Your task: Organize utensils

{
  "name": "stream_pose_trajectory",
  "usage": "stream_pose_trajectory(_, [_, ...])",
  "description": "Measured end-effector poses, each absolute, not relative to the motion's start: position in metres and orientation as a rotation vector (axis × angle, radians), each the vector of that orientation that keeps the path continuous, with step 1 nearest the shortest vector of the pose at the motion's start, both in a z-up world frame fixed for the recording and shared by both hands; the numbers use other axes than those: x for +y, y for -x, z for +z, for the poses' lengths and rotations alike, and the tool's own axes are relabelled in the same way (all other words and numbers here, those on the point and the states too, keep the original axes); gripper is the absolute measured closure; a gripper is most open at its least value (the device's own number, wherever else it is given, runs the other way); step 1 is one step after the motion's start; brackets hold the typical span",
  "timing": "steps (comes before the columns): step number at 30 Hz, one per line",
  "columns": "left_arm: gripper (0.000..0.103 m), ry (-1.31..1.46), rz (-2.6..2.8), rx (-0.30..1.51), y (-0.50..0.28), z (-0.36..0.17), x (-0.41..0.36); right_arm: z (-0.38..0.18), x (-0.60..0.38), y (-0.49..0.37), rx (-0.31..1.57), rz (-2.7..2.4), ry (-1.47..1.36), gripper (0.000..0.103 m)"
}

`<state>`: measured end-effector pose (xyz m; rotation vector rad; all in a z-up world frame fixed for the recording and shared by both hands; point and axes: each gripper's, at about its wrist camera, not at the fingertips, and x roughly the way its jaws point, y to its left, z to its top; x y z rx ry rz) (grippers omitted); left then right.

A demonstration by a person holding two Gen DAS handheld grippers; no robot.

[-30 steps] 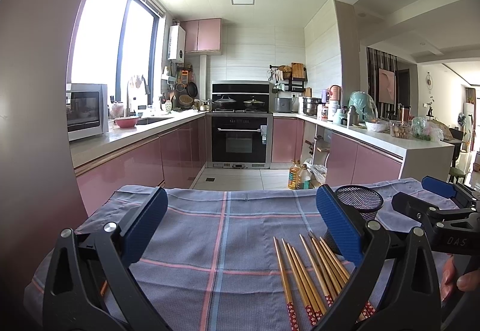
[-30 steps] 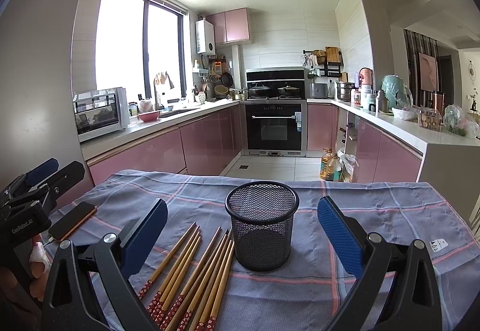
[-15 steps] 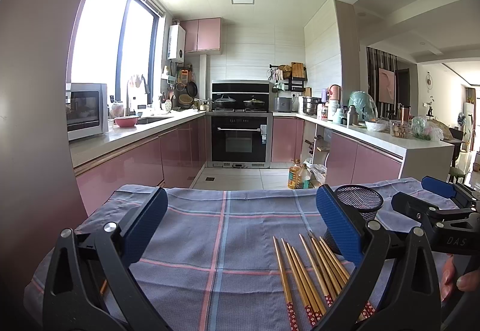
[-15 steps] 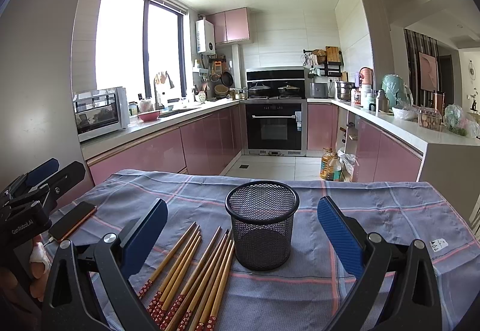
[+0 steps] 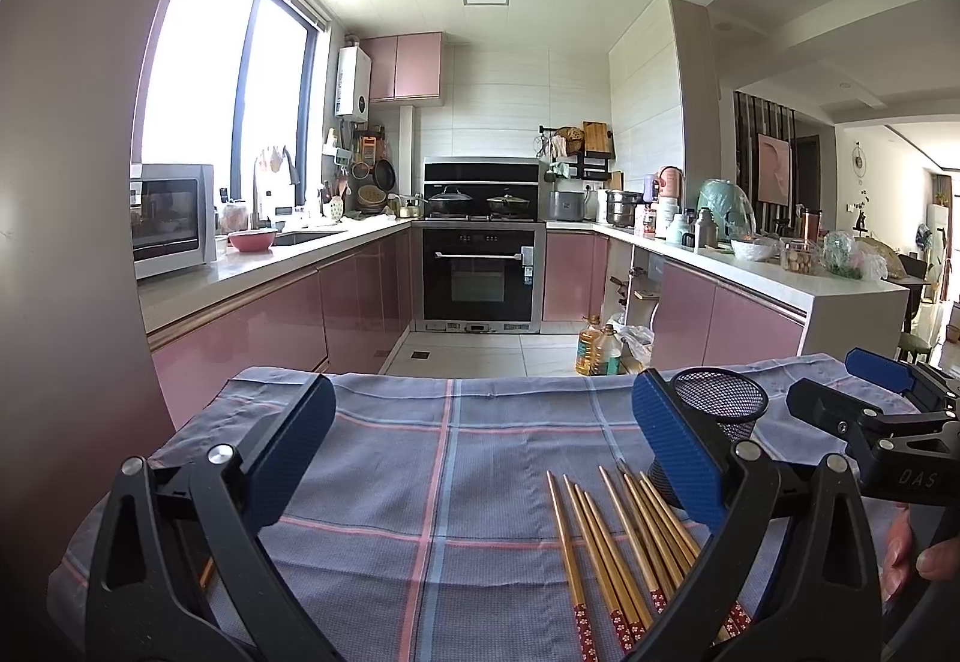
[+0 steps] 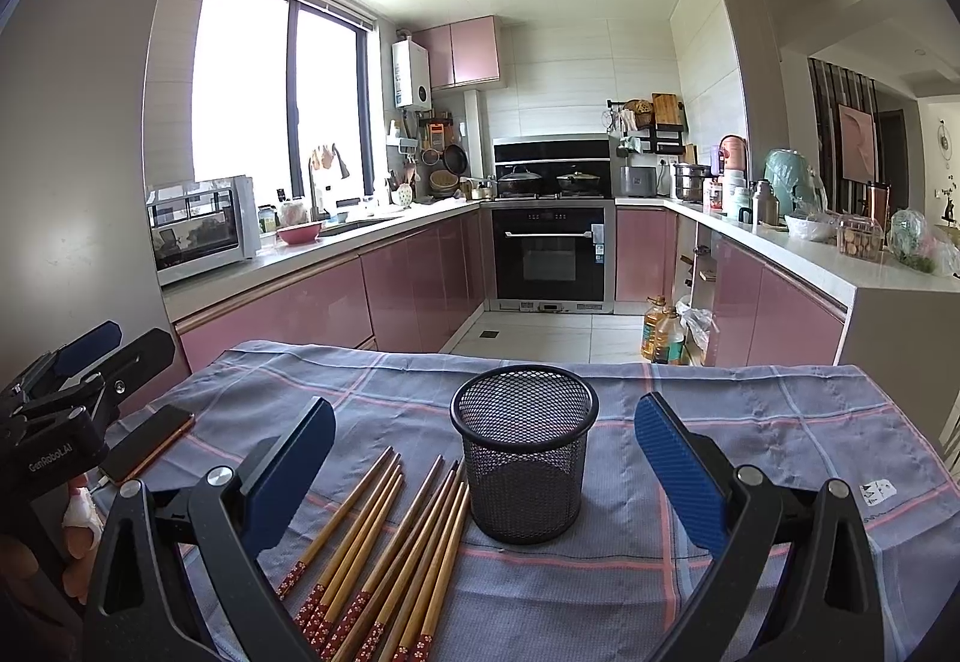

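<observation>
Right wrist view: plaid tablecloth fronts pink kitchen cabinets.

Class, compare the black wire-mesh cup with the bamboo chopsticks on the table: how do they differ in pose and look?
The black wire-mesh cup stands upright; the red-patterned bamboo chopsticks lie flat beside it. The cup is dark, round and see-through; the chopsticks are tan, thin and solid. Both rest on the blue plaid cloth, untouched by either gripper.

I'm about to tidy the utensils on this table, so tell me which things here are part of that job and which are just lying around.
For the job:
- wooden chopsticks, loose on the cloth
- black mesh holder, upright, empty

Lying about:
- phone at the table's left edge
- plaid tablecloth
</observation>
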<state>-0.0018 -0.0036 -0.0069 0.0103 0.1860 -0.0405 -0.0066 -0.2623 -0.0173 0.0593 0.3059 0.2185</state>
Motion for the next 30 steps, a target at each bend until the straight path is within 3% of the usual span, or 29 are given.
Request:
stream_pose_trajectory(20, [0.006, -0.023, -0.063, 0.239, -0.007, -0.015, -0.005, -0.021, -0.264, 0.000, 0.345, 0.245, -0.047, 0.006])
stream_pose_trajectory(27, [0.007, -0.062, -0.101, 0.415, -0.036, -0.035, -0.008, -0.046, -0.257, -0.012, 0.445, 0.280, -0.025, 0.007])
stream_pose_trajectory(30, [0.012, -0.077, -0.129, 0.505, -0.051, -0.050, -0.009, -0.063, -0.254, -0.022, 0.565, 0.299, -0.001, 0.016])
